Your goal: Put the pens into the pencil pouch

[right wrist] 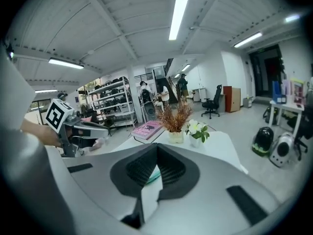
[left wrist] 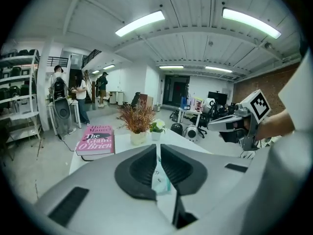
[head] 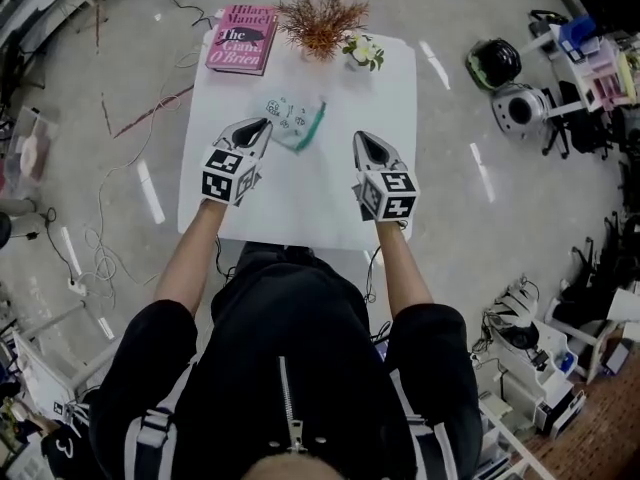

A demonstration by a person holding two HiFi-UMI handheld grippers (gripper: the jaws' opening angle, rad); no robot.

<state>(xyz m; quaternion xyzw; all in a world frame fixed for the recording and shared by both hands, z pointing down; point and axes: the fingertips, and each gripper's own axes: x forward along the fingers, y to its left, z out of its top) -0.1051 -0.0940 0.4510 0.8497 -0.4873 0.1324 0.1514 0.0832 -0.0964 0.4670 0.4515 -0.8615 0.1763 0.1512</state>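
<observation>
Front-right of pink hardback book point(head: 241, 38), on white table point(head: 390, 88), lies clear soft-plastic pouch w/ teal zip point(head: 296, 126): prob. light, floppy, slick; pinch zip edge. L gripper point(head: 265, 123) & R gripper point(head: 358, 138): jaws closed, empty.

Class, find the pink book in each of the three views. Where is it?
Head view: pink book at the top, left of centre.
Left gripper view: pink book left of centre.
Right gripper view: pink book just left of centre.
Shared landmark: dried plant beside it.
</observation>
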